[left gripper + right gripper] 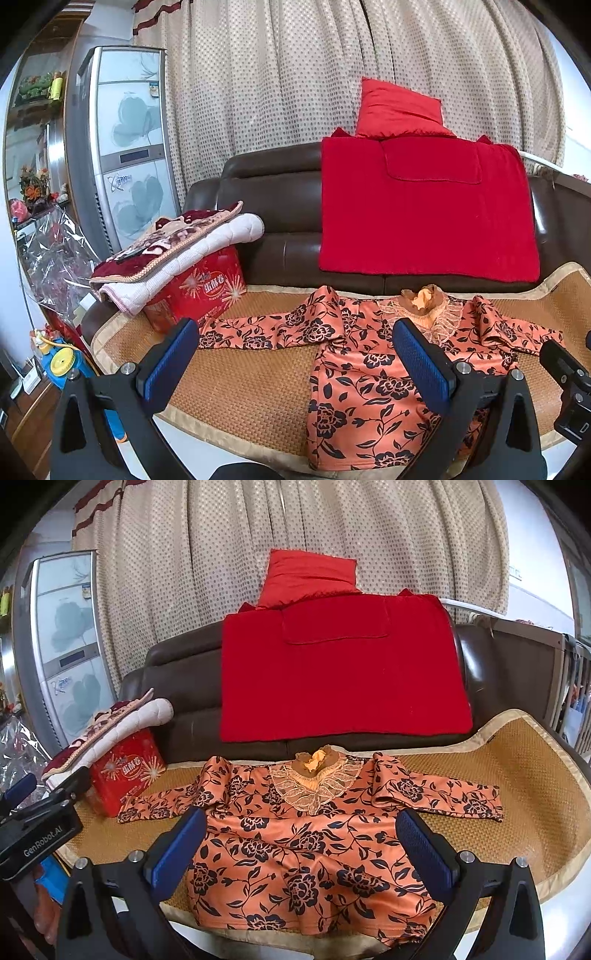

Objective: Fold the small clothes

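The orange long-sleeved blouse with a black flower print and a lace collar (pixel 310 853) lies flat, front up, on a woven straw mat with a beige border (pixel 517 812) that covers the seat of a dark brown leather sofa (pixel 177 686). Both sleeves are spread out to the sides and the collar points toward the sofa back.

The left hand-held gripper (pixel 295 362) hangs above the mat with its jaws spread wide. Its blue ribbed pads (pixel 170 362) hold nothing; in the left wrist view one pad appears over bare mat below the blouse's sleeve and the other over the blouse near the collar. Whether they touch the cloth cannot be told.

The right hand-held gripper (pixel 306 849) is likewise released, jaws wide apart, framing the body of the blouse in its own view and gripping nothing.

A red cloth with a patch pocket (pixel 340 672) drapes over the sofa back, with a red cushion (pixel 310 576) above it. At the mat's left end stands a red printed box (pixel 125 771) topped by folded quilted blankets (pixel 122 723).
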Demonstrator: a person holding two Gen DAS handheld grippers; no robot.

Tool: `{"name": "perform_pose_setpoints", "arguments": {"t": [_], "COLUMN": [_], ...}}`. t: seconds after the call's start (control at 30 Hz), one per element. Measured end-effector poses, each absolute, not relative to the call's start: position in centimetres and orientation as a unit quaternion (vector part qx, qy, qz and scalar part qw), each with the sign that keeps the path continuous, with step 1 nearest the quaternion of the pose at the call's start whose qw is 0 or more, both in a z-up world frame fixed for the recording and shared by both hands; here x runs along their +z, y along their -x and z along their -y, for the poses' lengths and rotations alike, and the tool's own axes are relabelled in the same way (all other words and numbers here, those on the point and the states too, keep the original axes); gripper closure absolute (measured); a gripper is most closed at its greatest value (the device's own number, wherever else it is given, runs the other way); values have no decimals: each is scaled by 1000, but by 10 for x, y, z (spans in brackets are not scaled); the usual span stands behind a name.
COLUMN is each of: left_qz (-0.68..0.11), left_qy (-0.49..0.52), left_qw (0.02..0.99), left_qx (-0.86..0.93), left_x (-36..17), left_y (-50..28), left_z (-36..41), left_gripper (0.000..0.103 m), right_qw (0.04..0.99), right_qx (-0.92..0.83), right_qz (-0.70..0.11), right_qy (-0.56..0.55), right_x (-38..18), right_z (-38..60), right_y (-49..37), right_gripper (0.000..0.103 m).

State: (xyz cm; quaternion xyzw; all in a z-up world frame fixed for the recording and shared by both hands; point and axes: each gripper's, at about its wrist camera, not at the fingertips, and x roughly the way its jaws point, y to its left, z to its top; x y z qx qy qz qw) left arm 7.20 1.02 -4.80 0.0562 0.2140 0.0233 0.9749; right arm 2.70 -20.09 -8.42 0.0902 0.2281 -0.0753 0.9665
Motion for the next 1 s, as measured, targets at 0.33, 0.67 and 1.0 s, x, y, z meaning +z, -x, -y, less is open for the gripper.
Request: {"name": "perform_pose_setpoints", "arguments": {"t": [0.33,0.67,1.0], "left_qz": [-226,-241,-251], "left_qy": [-62,-72,-61], "left_qw": [972,968,966], "left_qx": [28,21,-4], "left_x": [-60,-79,-114], "left_y": [-93,-128,-197], "left_z": [-6,10,52], "left_gripper": [0,0,0], "right_qw": [963,949,922], "right_qx": [-75,-76,-95], "right_qz": [-238,-265,-282], "right_qy": [-100,-151,-246], "right_x": [-94,-116,-162], "right_z": [206,238,334], "right_y": [-49,-76,-115], "right_gripper": [0,0,0]}}
